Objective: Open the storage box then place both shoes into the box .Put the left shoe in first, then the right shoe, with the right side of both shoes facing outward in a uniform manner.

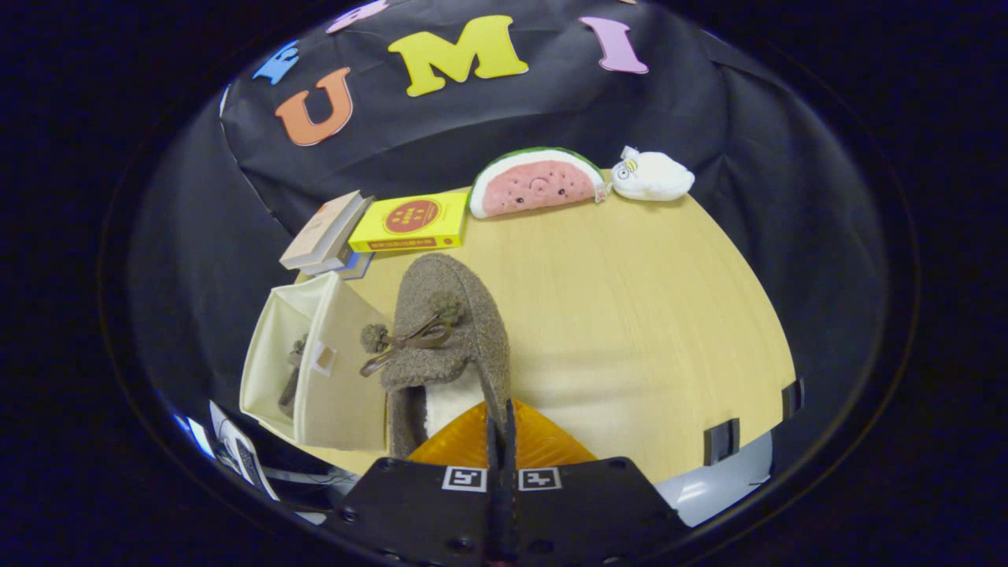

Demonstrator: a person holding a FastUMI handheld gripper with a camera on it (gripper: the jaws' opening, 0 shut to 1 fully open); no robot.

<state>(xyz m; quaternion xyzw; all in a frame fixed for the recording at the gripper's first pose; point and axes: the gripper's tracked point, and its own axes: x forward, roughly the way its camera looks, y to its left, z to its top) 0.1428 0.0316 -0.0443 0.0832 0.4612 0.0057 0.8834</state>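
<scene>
Jaws clamped on shoe collar

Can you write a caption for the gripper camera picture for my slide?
Gripper shut on the heel rim of a fuzzy brown shoe, beside the open storage box.

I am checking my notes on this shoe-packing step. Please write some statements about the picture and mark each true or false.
1. The tool is shut on the heel wall of a brown shoe. True.
2. The storage box is closed. False: it is open, and another shoe lies inside.
3. The yellow book lies beyond the held shoe. True.
4. The watermelon toy sits inside the box. False: it stands on the table, beside a white toy.
</scene>
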